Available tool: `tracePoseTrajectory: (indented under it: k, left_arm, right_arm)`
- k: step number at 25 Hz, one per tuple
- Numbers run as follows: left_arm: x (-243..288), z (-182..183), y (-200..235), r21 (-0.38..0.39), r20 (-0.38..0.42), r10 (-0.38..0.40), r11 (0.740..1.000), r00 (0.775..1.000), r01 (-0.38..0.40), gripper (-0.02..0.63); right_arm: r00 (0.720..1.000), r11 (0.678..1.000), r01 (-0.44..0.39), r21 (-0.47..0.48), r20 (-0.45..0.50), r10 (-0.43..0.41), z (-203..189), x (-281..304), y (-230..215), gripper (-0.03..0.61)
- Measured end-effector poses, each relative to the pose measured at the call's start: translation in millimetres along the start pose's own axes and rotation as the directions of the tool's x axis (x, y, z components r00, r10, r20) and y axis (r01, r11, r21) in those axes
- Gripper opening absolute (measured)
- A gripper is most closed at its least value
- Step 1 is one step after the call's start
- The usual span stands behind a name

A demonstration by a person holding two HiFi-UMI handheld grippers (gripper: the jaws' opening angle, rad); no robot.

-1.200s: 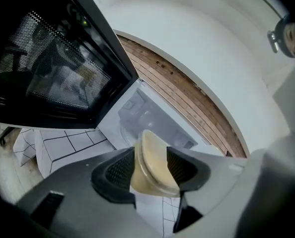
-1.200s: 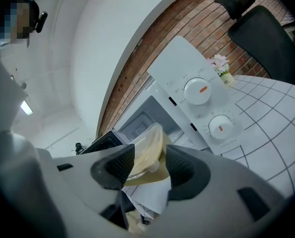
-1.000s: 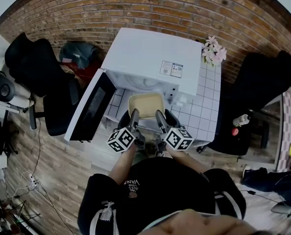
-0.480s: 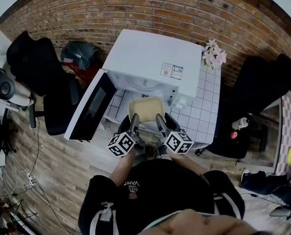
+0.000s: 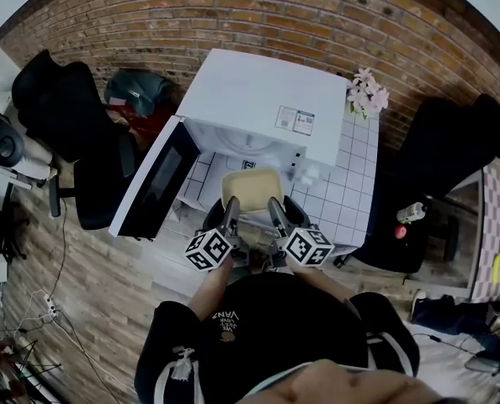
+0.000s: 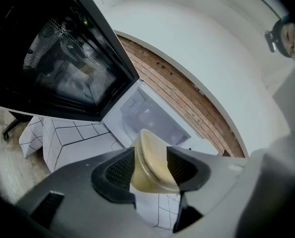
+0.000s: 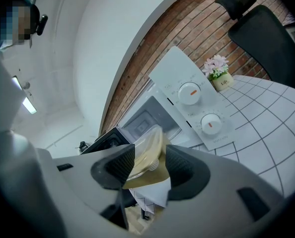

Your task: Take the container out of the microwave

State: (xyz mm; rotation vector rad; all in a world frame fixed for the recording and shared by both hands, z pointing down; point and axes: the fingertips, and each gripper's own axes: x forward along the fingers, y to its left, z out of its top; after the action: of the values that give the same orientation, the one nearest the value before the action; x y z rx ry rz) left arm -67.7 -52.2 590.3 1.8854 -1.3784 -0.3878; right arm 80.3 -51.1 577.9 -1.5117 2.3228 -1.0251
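Note:
A beige rectangular container with a clear lid hangs just in front of the mouth of the white microwave, above the tiled table. My left gripper is shut on its left rim and my right gripper on its right rim. In the left gripper view the container sits pinched between the ribbed pads of the left gripper, with the open cavity beyond. In the right gripper view the right gripper clamps the container edge-on.
The black microwave door stands swung open to the left. A white tiled table carries the oven and a small pot of pink flowers. Black office chairs stand at left and right. The microwave's dial panel faces the right gripper.
Both grippers and the container have stayed almost still, edging only slightly back from the microwave; both grips are unchanged.

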Motion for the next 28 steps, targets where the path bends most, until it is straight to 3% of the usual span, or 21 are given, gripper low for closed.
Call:
tracePoseTrajectory:
  k: [28]
  left_arm:
    - [-2.4, -1.9, 0.2, 0.003, 0.0, 0.013, 1.0, 1.0, -0.013, 0.209]
  right_arm:
    - [1.0, 1.0, 0.004, -0.01, -0.022, -0.004, -2.5, 0.6, -1.9, 0.179]
